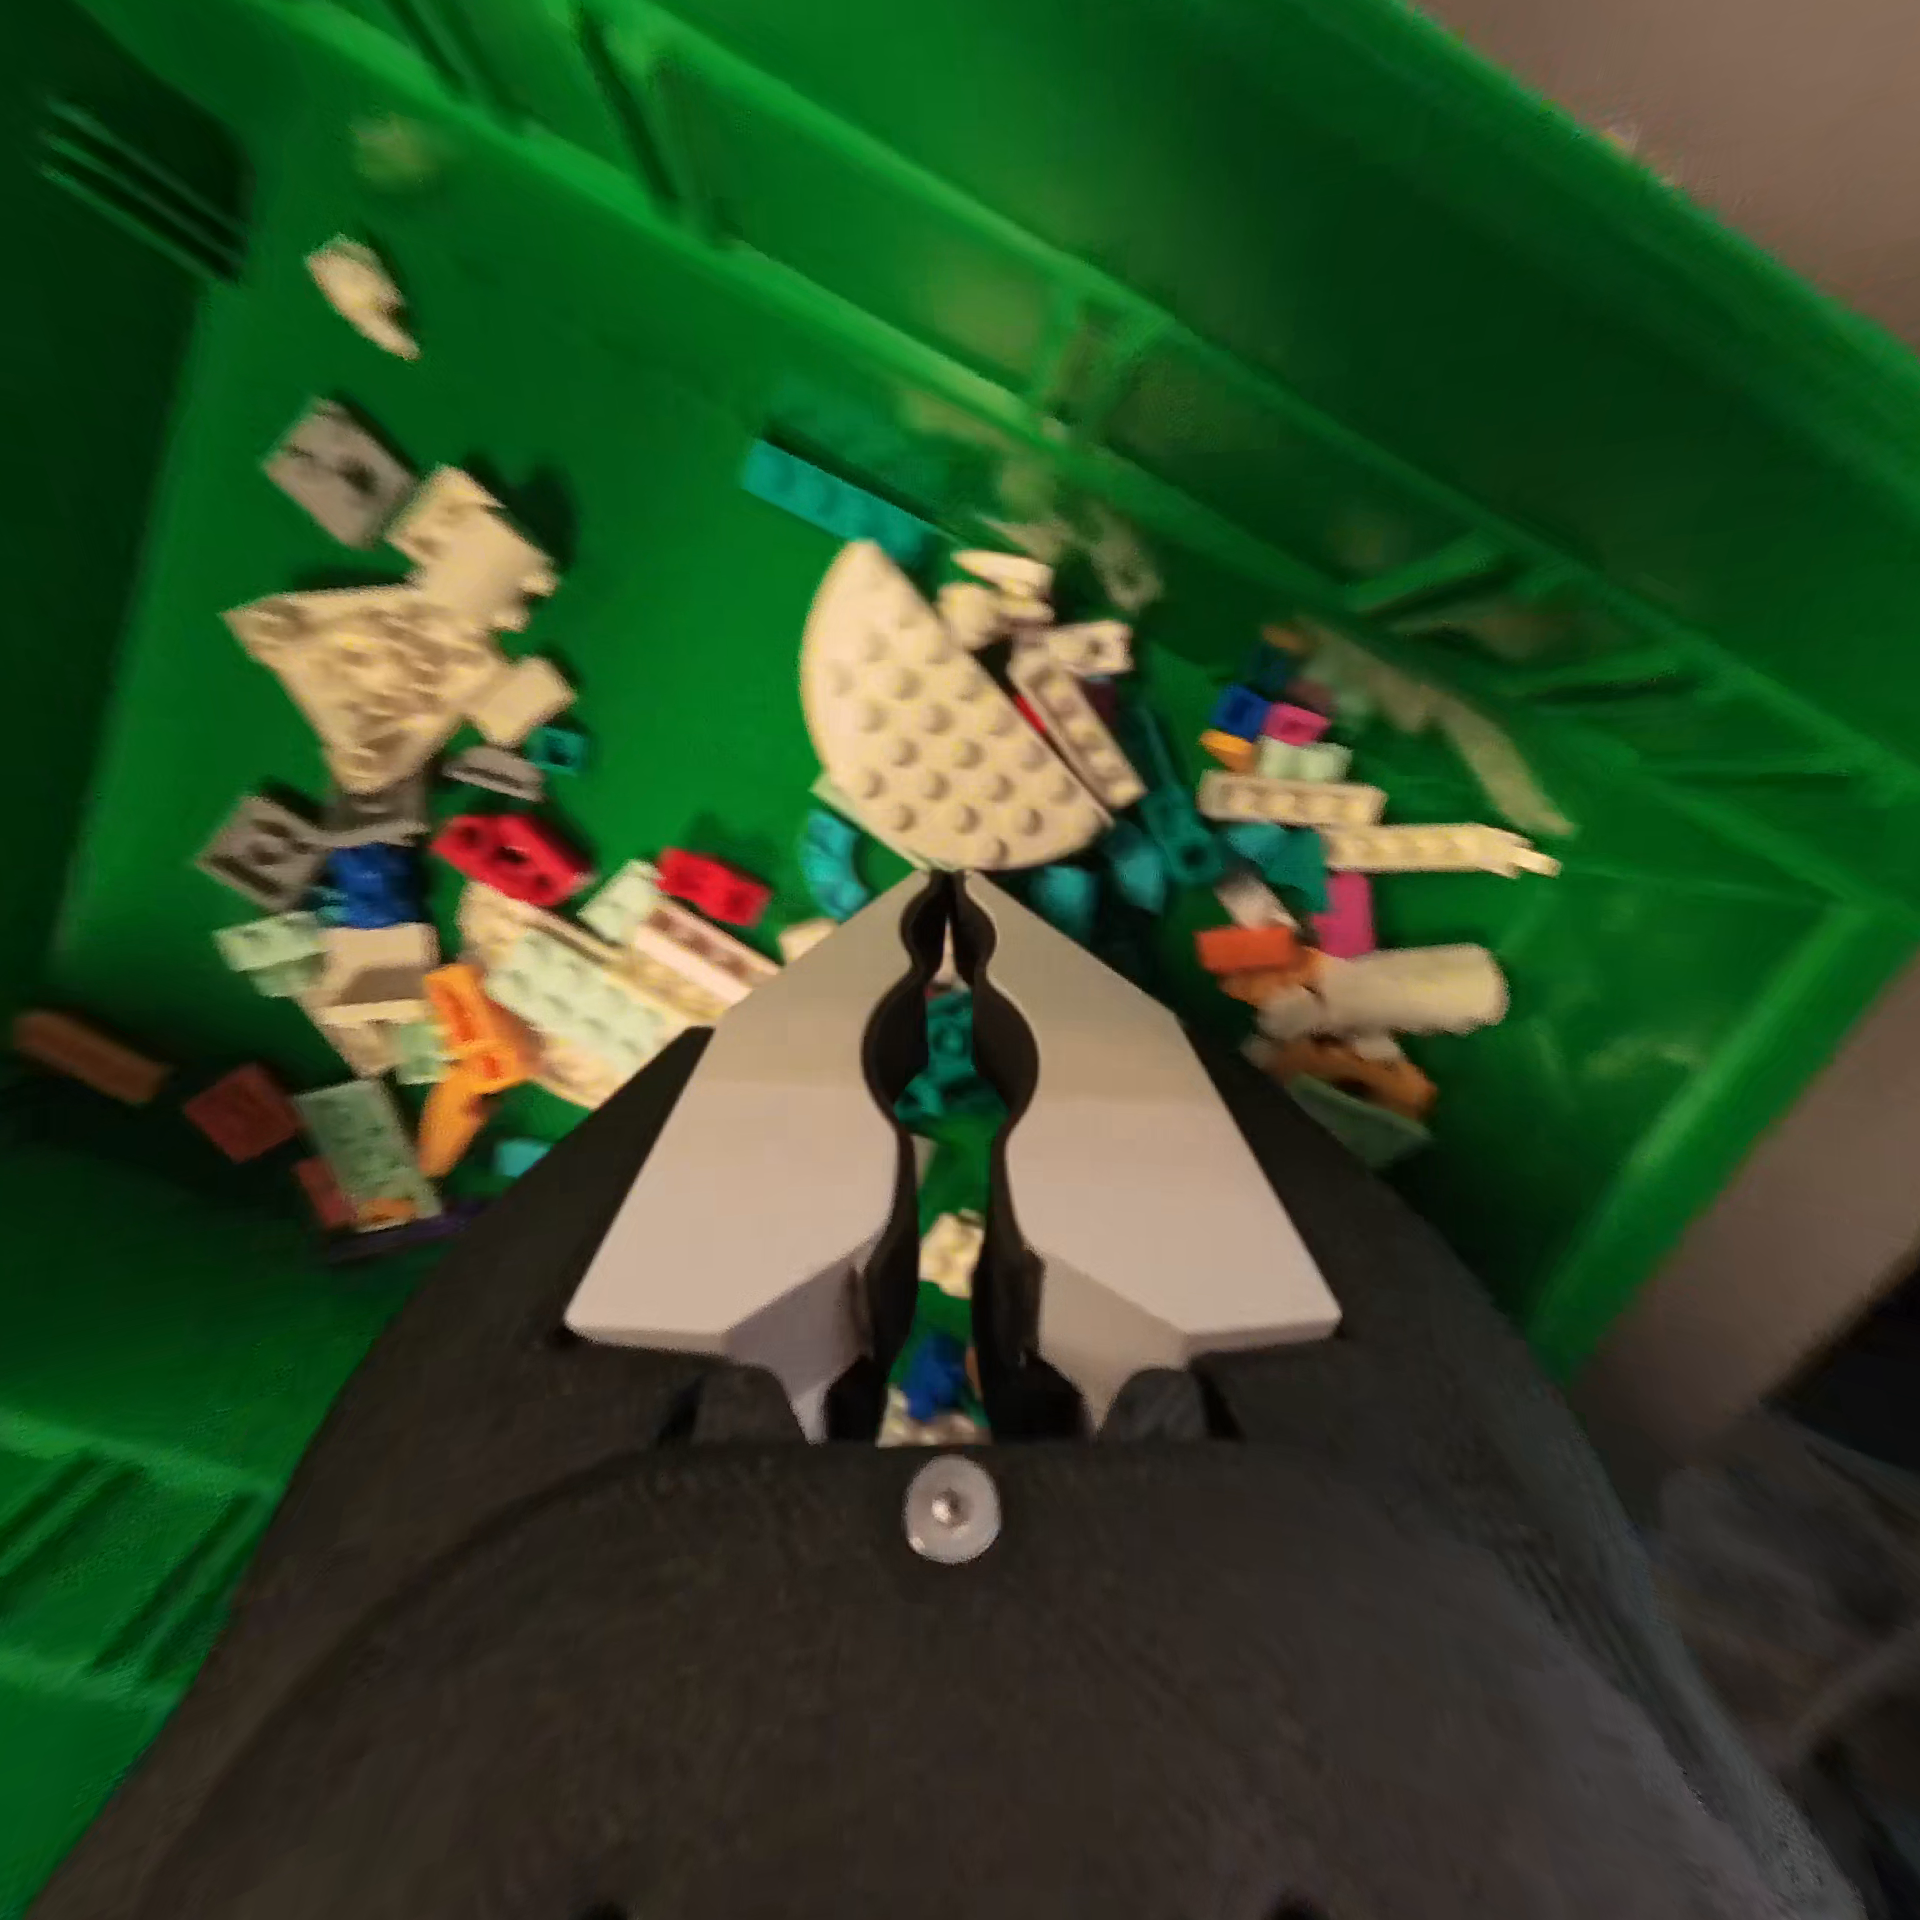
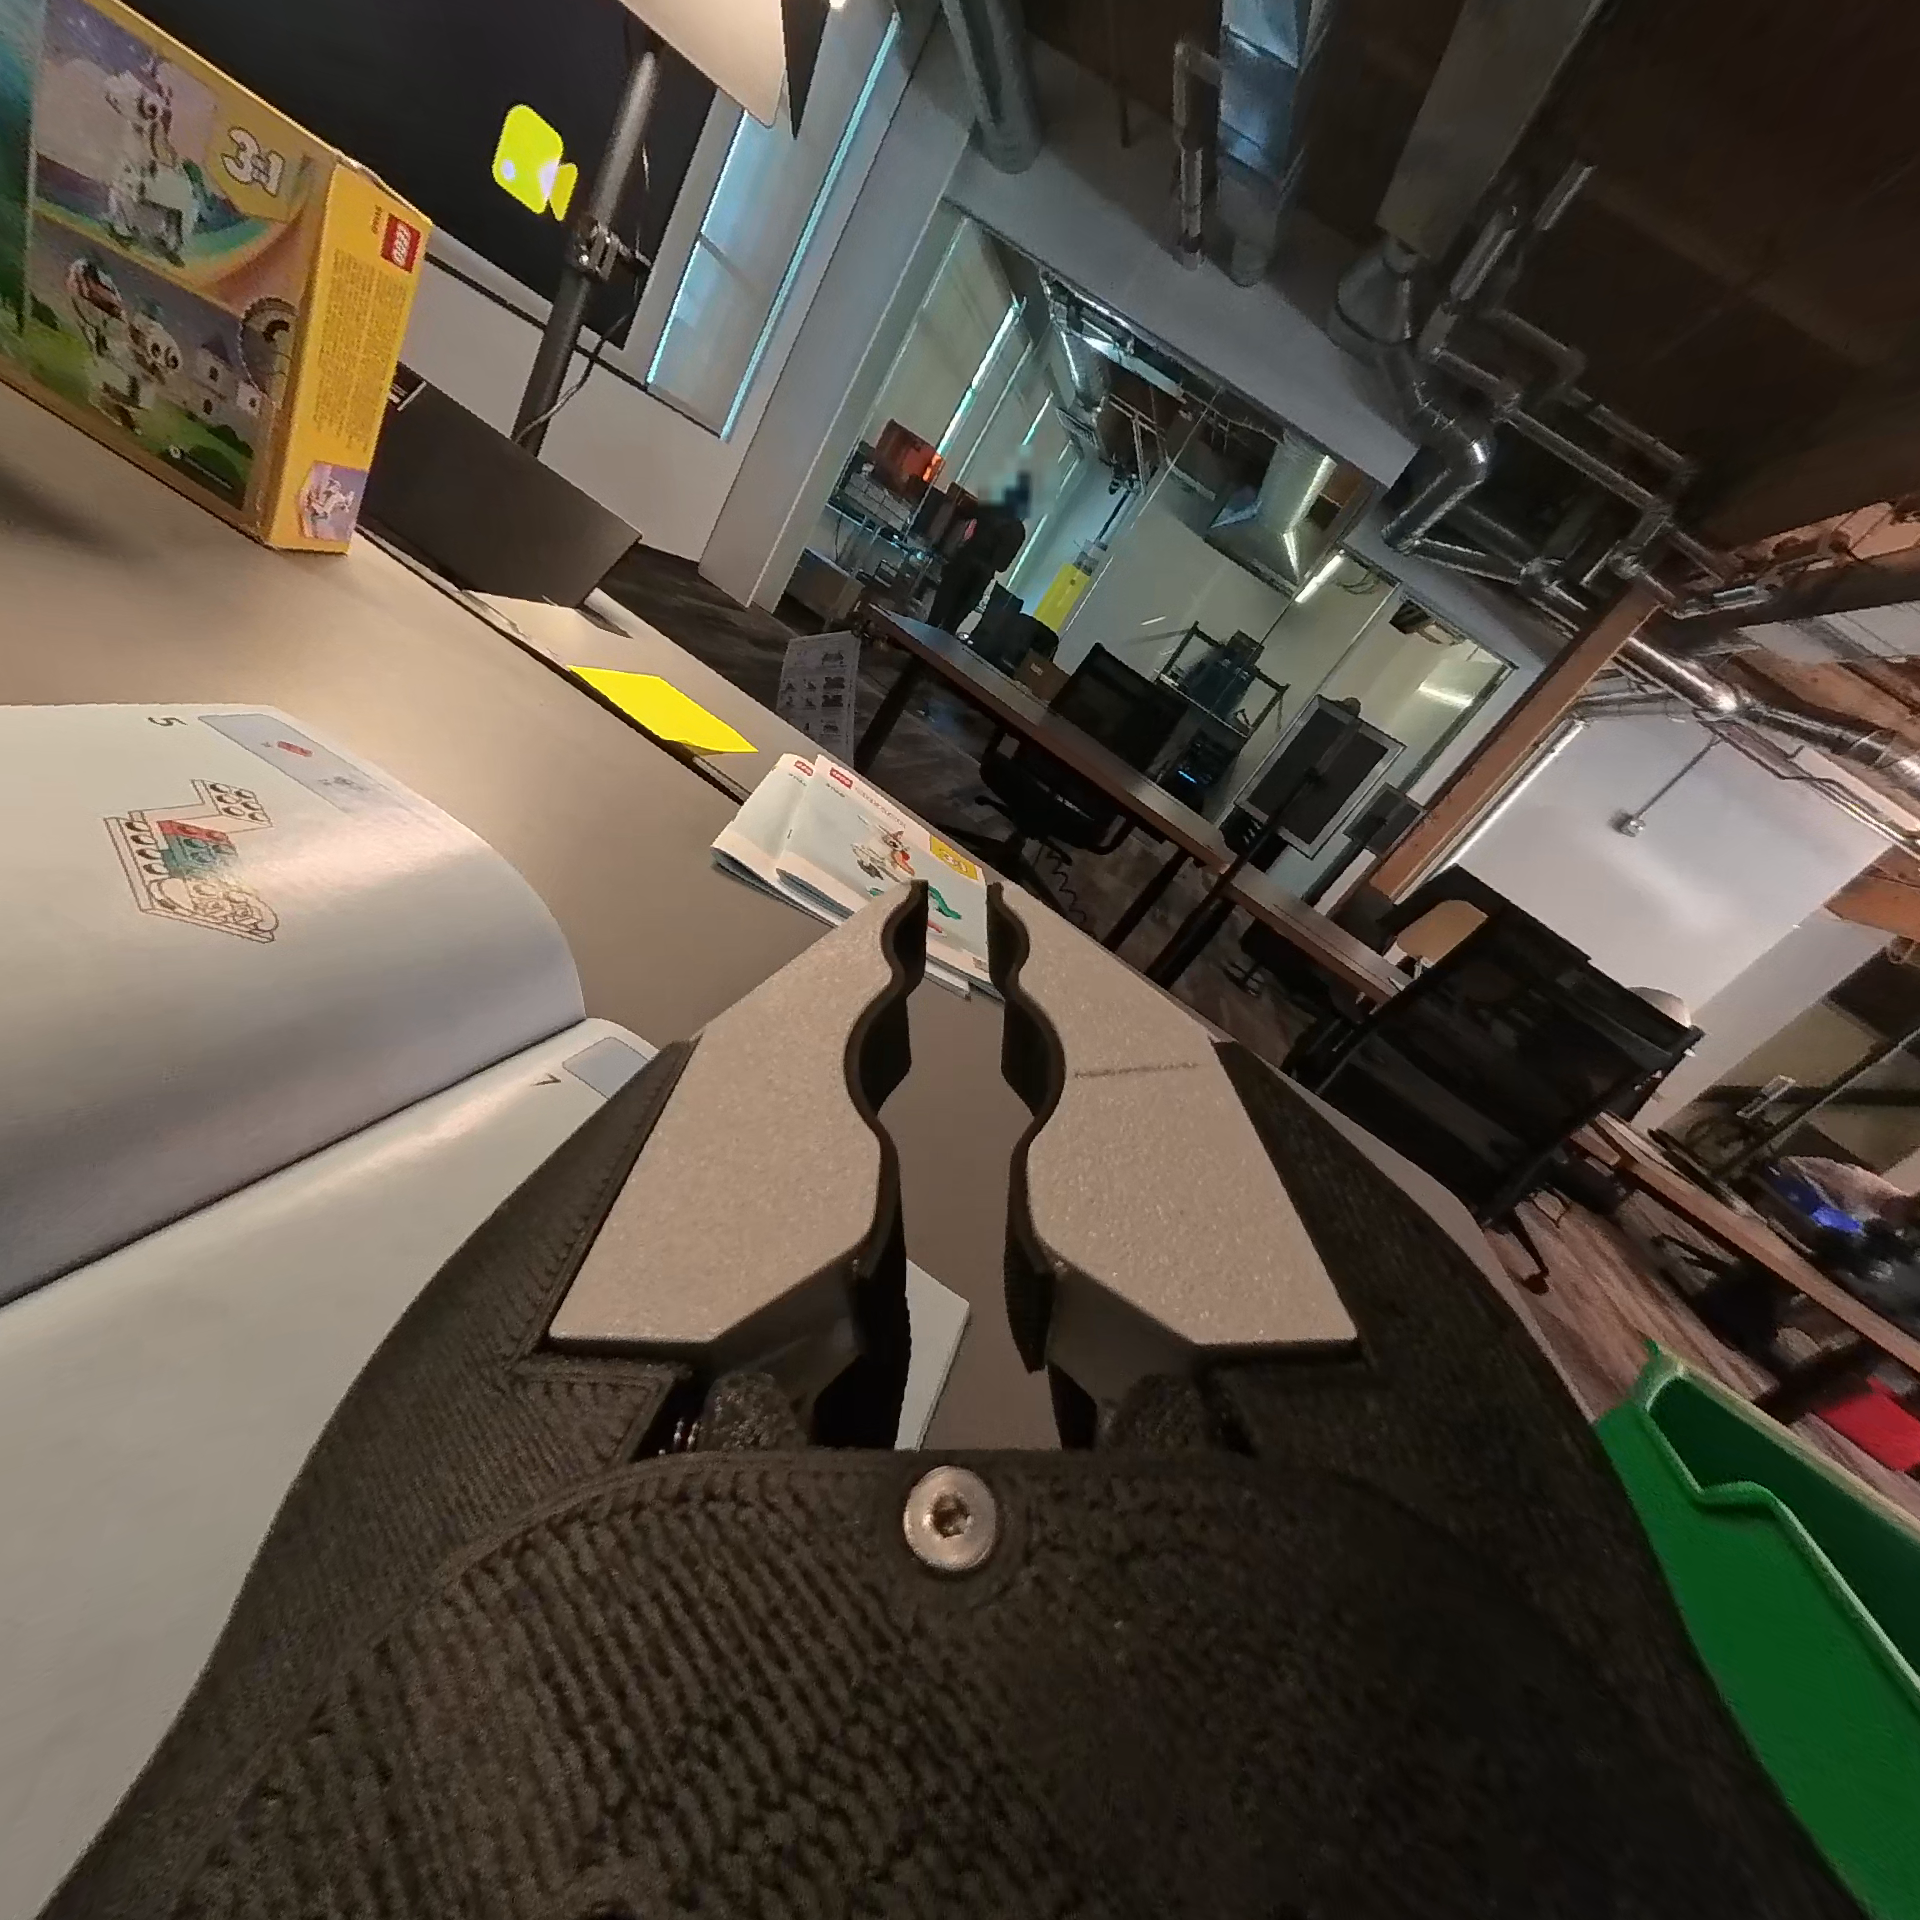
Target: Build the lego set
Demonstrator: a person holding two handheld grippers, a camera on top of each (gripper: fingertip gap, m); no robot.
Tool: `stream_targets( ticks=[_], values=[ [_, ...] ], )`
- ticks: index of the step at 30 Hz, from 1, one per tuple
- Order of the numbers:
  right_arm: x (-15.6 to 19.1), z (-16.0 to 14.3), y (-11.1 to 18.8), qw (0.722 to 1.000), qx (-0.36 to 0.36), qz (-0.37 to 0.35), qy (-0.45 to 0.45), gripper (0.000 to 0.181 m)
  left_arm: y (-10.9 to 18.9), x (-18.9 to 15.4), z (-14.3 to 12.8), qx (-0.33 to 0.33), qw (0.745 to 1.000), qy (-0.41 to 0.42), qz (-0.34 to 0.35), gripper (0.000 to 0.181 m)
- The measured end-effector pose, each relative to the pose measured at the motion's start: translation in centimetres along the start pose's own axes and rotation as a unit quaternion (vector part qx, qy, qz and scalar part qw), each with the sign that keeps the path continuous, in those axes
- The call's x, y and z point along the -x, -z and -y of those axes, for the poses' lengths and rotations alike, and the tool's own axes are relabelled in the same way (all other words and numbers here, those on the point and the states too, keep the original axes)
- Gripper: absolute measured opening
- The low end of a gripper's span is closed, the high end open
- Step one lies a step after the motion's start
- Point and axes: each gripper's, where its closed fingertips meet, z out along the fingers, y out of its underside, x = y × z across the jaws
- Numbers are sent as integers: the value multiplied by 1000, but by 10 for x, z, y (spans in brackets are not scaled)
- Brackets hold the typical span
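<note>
My left gripper (image 1: 951,883) is over a green bin (image 1: 675,395) that holds several loose bricks. It is shut on the straight edge of a white half-round studded plate (image 1: 925,717), which looks sharp while the rest is blurred. White plates (image 1: 395,644) lie at the left, red bricks (image 1: 509,847) and teal pieces (image 1: 1153,852) near the middle, and mixed small bricks (image 1: 1309,935) at the right. My right gripper (image 2: 956,904) is slightly open and empty, low over the table (image 2: 416,644), beside an open instruction booklet (image 2: 260,935).
A yellow set box (image 2: 208,270) stands at the table's far left. Two closed booklets (image 2: 831,852) and a yellow sheet (image 2: 665,707) lie near the far edge. The green bin's corner (image 2: 1787,1558) shows at the lower right. Desks, chairs and a person stand far off. About 45 centimetres separates my left fingertips from my right.
</note>
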Motion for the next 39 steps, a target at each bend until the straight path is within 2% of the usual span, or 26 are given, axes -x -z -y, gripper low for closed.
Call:
stream_targets(
  ticks=[3,6,9,13,14,16,19,23,28,32,39],
  values=[
    [1,1,0,1000,-2,3,-2,9,3,-32,-17,30,996,21,-87,0],
    [1,1,0,1000,-3,5,-3,9,5,-40,-26,50,993,27,-107,0],
    [1,1,0,1000,-4,5,-4,9,12,-3,-17,26,998,48,-16,0],
    [0,1,0,1000,-5,4,-6,9,26,64,-2,-25,989,102,106,0],
    [0,1,0,1000,-5,4,-6,9,27,77,-3,-23,985,112,126,0],
    [0,1,0,1000,-6,4,-7,9,24,84,-8,-6,983,137,119,0],
    [0,1,0,1000,-6,4,-8,9,15,82,-18,35,983,146,102,0],
    [-1,1,0,1000,-8,5,-9,9,13,67,-19,52,986,132,89,0],
    [1,2,0,1000,-9,8,-9,9,13,49,-20,54,990,105,81,0],
    [1,2,0,1000,-10,9,-9,9,11,18,-16,41,993,109,17,0],
    [2,3,0,1000,-11,11,-10,9,11,-21,-27,31,993,111,-38,0]
  ],
)
